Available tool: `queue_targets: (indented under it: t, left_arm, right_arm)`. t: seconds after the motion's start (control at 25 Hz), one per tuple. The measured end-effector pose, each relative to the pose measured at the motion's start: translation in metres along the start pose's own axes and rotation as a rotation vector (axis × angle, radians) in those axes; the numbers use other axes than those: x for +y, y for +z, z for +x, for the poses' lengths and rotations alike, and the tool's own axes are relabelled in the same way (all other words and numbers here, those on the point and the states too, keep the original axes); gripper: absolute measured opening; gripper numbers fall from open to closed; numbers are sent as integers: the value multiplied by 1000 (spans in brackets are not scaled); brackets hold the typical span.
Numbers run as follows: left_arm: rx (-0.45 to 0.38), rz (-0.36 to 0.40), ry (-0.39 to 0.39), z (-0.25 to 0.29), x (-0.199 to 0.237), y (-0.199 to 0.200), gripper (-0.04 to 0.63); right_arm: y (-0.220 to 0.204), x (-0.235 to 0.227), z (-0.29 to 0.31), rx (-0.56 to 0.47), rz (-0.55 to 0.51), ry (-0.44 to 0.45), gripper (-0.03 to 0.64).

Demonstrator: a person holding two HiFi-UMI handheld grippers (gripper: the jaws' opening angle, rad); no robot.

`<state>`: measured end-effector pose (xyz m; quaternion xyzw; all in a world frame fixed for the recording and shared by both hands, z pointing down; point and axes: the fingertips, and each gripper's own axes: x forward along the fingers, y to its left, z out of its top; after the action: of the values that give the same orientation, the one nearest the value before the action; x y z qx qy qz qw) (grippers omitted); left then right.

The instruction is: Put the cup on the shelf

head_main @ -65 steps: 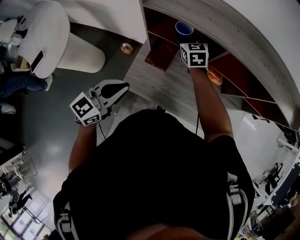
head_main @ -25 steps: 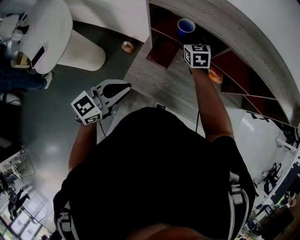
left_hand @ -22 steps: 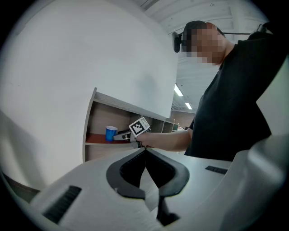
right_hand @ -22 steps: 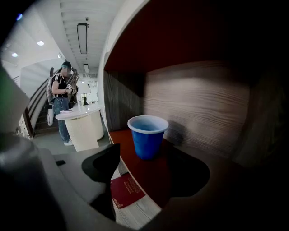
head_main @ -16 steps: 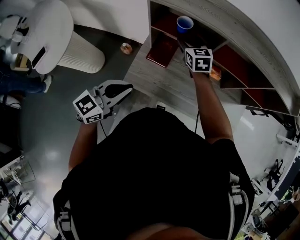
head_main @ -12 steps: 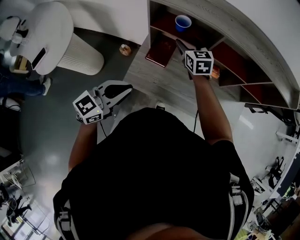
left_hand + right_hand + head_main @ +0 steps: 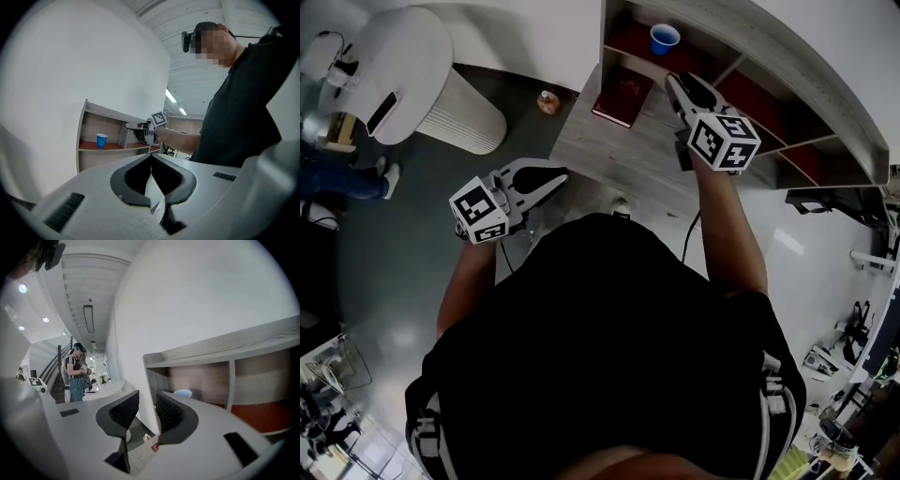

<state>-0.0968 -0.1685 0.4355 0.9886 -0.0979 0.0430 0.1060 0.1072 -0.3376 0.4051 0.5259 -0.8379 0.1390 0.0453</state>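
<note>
Blue cup [image 7: 665, 38] stands upright on the red-brown board in the end compartment of the shelf [image 7: 750, 42], mouth up, nothing touching it. In the left gripper view the cup [image 7: 101, 139] sits alone near the left wall of that bay. Right gripper [image 7: 678, 86] is held out in front of the shelf, tips pointed toward the cup's compartment but clear of the cup. In its own view the right gripper [image 7: 147, 397] shows a narrow gap between the dark pads; the jaws are closing, with nothing between them, only floor seen through the gap. The cup's rim [image 7: 183, 393] peeks just past the right-hand jaw, farther back in the bay. Left gripper [image 7: 555, 176] is held low by the person's side, well apart from the shelf; its own view shows the left gripper [image 7: 151, 157] with tips meeting, empty. A flat red thing [image 7: 623, 94] lies on the board below the cup's bay. A white pedestal [image 7: 441, 103] stands on the grey floor, off to the left.
</note>
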Motion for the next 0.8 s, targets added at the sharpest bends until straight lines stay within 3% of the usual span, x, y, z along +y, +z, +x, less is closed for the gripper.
queue_targets:
  t: [0.32, 0.8]
  left_arm:
    - [-17, 8, -68, -22, -26, -5, 17]
    - [17, 34, -196, -43, -69, -20, 17]
  right_arm:
    - [12, 49, -52, -46, 54, 31, 83]
    - [4, 89, -124, -73, 25, -68, 69]
